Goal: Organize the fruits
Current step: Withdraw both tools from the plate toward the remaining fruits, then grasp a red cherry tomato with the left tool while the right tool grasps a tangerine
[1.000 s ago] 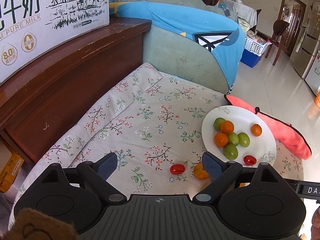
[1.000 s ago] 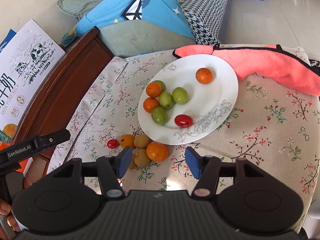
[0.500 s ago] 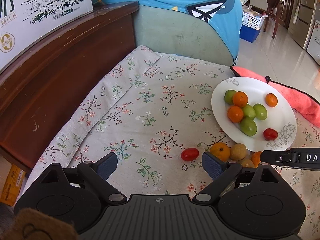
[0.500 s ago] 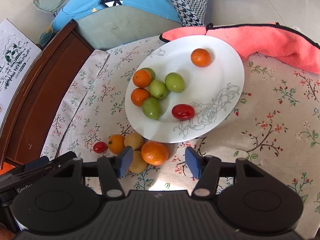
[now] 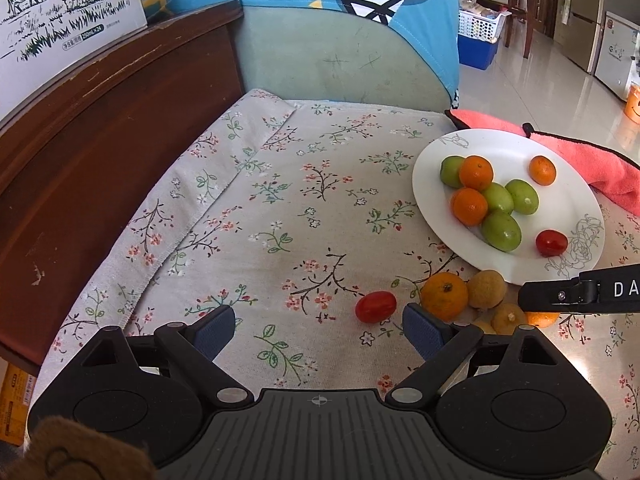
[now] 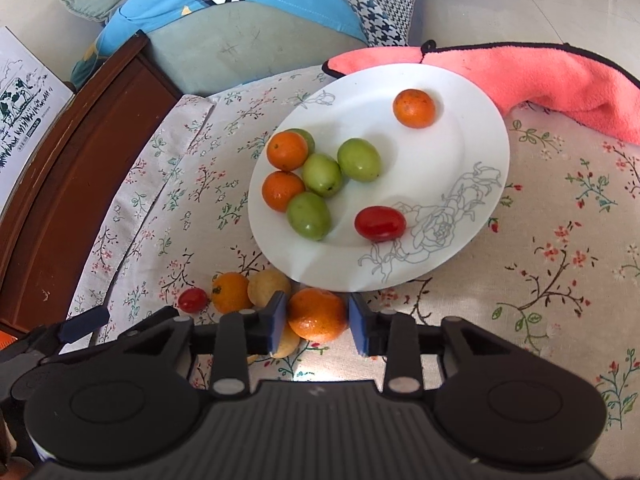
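Note:
A white plate [image 6: 460, 152] on the flowered cloth holds several green fruits, three mandarins and a cherry tomato [image 6: 380, 223]. Loose fruit lies by its near rim: a mandarin [image 6: 317, 314], a smaller orange one [image 6: 231, 292], round tan fruits [image 6: 269, 287] and a cherry tomato [image 5: 376, 307]. My right gripper [image 6: 317, 312] is closing, with both blue pads against the sides of the loose mandarin. My left gripper [image 5: 316, 322] hangs open low over the cloth, and the loose cherry tomato lies just ahead, near its right finger. The plate [image 5: 500, 148] is to its right.
A pink towel [image 6: 540, 76] lies behind the plate. A dark wooden frame [image 5: 100, 128] with a milk carton [image 5: 60, 12] on it borders the cloth on the left. A green cushion [image 5: 340, 60] under blue fabric stands at the back. The floor drops away on the right.
Both grippers have sunk closer to the cloth. The right jaws have narrowed from wide apart onto the loose mandarin. The left jaws kept their width.

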A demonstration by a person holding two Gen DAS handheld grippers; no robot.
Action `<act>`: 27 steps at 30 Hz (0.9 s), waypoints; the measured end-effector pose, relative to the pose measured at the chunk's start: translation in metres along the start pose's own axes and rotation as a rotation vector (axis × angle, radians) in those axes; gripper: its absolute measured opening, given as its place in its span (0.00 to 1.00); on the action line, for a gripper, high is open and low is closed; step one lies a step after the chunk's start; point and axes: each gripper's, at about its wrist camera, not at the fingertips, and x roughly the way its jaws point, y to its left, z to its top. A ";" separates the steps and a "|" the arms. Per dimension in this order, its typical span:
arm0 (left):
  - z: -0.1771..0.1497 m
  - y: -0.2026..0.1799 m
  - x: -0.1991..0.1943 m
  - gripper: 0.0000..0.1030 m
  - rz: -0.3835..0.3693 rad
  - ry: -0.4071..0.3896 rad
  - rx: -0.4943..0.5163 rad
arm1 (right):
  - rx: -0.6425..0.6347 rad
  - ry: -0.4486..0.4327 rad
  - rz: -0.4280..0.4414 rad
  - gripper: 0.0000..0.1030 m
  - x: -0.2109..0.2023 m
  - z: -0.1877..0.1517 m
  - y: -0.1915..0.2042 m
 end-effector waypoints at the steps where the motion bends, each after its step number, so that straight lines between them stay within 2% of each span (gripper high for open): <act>1: 0.000 -0.002 0.001 0.89 -0.004 -0.003 0.008 | -0.003 0.000 0.000 0.32 0.000 0.000 0.000; 11: 0.000 -0.008 0.016 0.79 -0.027 0.005 0.010 | -0.022 0.008 0.006 0.32 -0.011 0.000 -0.002; 16: -0.001 -0.003 0.028 0.69 -0.031 0.033 -0.019 | -0.014 0.012 0.014 0.32 -0.015 0.001 -0.006; 20: 0.000 0.000 0.030 0.68 -0.048 0.025 -0.047 | -0.013 0.013 0.014 0.32 -0.017 0.001 -0.007; 24: 0.000 0.000 0.030 0.60 -0.065 0.021 -0.048 | -0.016 0.014 0.010 0.32 -0.017 0.001 -0.006; 27: 0.000 -0.003 0.030 0.43 -0.085 0.015 -0.042 | -0.018 0.017 0.009 0.32 -0.017 0.001 -0.006</act>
